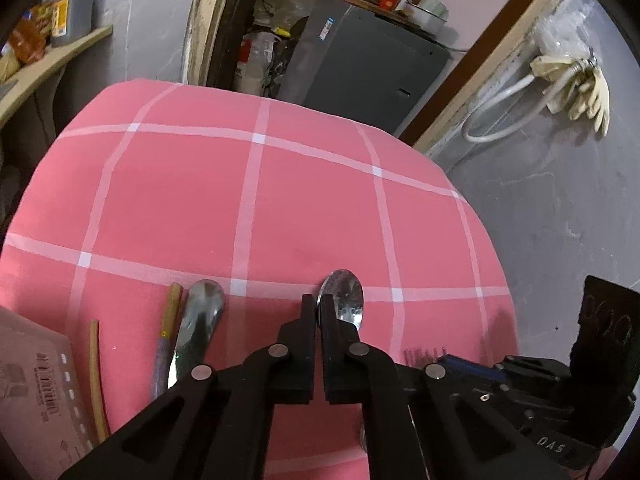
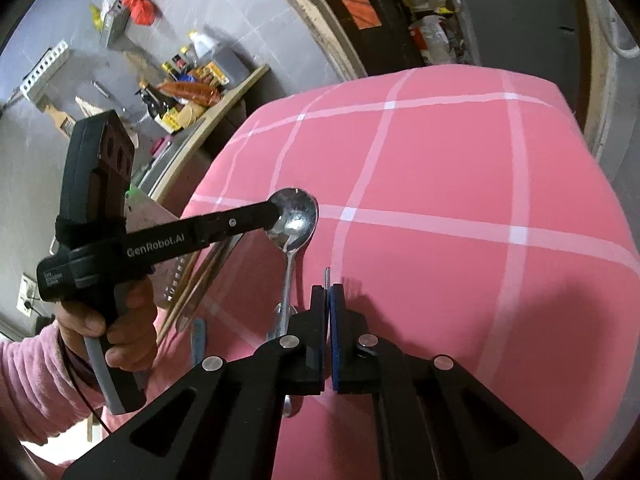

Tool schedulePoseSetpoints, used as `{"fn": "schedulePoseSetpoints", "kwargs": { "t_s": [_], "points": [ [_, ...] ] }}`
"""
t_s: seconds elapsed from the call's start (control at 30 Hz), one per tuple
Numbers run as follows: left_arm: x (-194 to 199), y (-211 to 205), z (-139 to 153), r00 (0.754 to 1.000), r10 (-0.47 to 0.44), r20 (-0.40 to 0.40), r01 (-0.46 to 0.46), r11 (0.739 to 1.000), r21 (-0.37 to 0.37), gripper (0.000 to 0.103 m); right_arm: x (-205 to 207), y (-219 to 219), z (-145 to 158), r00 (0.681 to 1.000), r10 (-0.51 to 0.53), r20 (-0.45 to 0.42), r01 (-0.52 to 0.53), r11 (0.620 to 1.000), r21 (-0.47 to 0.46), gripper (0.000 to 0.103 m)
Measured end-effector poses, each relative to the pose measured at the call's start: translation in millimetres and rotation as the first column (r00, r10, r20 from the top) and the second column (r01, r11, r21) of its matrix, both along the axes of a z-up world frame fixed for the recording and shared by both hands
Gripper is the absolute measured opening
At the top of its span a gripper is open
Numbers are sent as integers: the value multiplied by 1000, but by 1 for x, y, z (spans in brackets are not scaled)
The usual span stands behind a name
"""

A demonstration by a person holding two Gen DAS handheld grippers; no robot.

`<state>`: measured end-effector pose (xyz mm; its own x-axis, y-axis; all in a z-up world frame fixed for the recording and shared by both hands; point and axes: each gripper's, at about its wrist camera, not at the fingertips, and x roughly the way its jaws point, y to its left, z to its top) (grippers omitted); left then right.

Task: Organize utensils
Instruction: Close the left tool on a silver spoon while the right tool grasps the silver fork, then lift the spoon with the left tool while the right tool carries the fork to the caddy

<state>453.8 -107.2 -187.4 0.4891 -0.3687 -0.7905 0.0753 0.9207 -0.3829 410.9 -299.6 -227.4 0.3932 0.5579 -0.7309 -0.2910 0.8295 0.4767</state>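
A steel spoon [image 1: 345, 294] lies on the pink checked tablecloth [image 1: 248, 208]; its bowl shows just beyond my left gripper [image 1: 318, 304], whose jaws are nearly closed beside the bowl's edge. In the right wrist view the left gripper's fingertips [image 2: 272, 214] touch the same spoon's bowl [image 2: 296, 218]. A second spoon [image 1: 200, 320] and chopsticks [image 1: 170, 320] lie at the left. My right gripper [image 2: 328, 294] is shut on a thin metal utensil [image 2: 327, 276] whose tip sticks up between the pads; a fork's tines [image 1: 424, 354] show by the right gripper.
A cardboard box [image 1: 36, 392] sits at the table's left edge, with chopsticks [image 2: 200, 280] beside it. A grey cabinet [image 1: 360, 68] stands behind the table. A shelf with bottles and packets [image 2: 192, 84] is at the left. The table edge drops off at the right.
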Motion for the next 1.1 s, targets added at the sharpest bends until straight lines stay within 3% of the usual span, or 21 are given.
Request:
{"fn": "schedulePoseSetpoints", "kwargs": {
  "t_s": [0.27,0.43,0.6,0.9,1.1],
  "points": [
    [-16,-8,34,994,-5,109,-1,998,60,3,-28,-14,36,991,-73,112,74,997,-11,2],
    [-36,-13,66,970,1,242,-43,985,165,3,-47,-23,70,968,-112,223,125,991,-45,2],
    [-50,-8,94,946,37,323,-104,976,192,3,-63,-28,112,923,-166,347,197,979,-57,2],
    [-72,13,153,898,78,432,-156,977,147,3,-83,-18,188,827,-185,531,253,966,-57,2],
    [-95,38,195,850,94,518,-184,975,124,3,-90,6,232,774,-184,606,256,966,-34,2]
  ]
}}
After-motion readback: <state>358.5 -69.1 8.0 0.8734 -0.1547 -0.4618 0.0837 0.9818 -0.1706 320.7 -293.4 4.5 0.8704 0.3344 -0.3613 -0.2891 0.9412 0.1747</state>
